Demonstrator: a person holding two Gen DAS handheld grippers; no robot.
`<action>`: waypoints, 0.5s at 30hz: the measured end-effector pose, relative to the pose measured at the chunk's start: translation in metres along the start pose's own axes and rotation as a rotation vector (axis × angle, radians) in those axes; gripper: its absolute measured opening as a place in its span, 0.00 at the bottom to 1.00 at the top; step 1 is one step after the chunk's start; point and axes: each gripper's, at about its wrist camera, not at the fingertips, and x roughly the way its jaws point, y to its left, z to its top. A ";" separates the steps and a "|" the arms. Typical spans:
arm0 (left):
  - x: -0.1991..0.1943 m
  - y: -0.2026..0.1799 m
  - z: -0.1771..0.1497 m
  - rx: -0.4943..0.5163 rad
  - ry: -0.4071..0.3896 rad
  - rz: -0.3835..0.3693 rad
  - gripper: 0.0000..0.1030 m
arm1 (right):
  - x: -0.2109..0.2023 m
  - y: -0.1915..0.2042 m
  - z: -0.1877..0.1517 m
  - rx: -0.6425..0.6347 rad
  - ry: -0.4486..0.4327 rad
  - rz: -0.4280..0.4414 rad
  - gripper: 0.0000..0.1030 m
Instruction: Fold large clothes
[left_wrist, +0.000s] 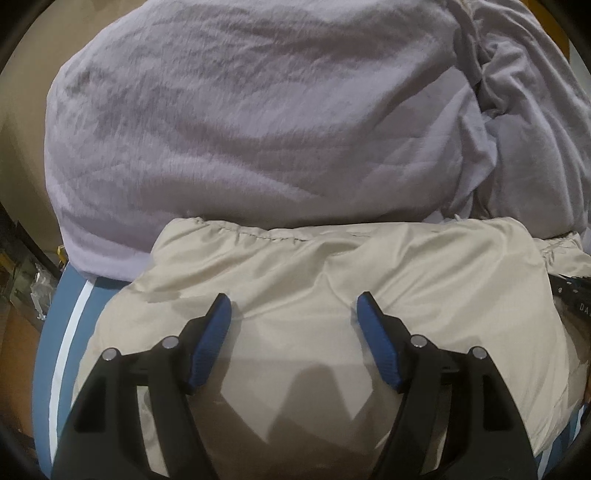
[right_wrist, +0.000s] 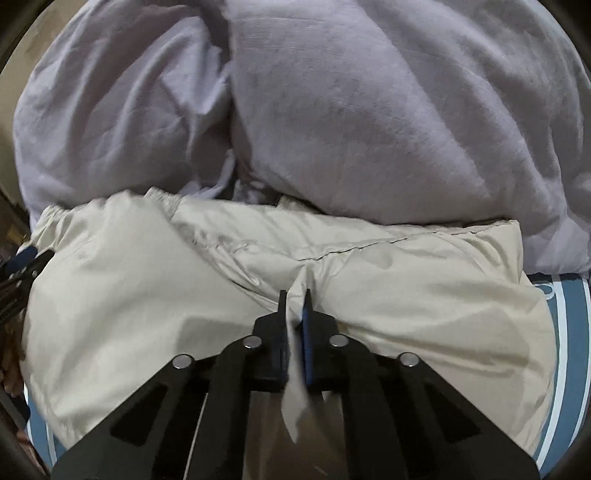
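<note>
Below lilac bedding, puffy beige jacket lies creased; right claw pinches it, left claw gapes.

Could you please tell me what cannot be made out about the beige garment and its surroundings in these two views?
- Beige garment: its near edge is hidden by the left gripper in the left view; its type is unclear.
- Fold pinched by the right gripper: motion-blurred in the right view.
- Bedcover: mostly buried under the garment and the lilac blanket.
- Room beyond: cut off by the fisheye rim.
</note>
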 end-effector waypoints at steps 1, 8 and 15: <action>0.002 0.001 0.000 -0.003 -0.001 0.005 0.70 | 0.002 -0.003 0.000 0.011 -0.004 -0.005 0.04; 0.032 0.001 0.003 0.002 -0.004 0.098 0.70 | 0.019 -0.007 0.001 -0.008 -0.019 -0.077 0.03; 0.017 0.004 -0.004 0.012 -0.010 0.087 0.69 | -0.028 -0.010 -0.009 0.056 -0.108 -0.017 0.62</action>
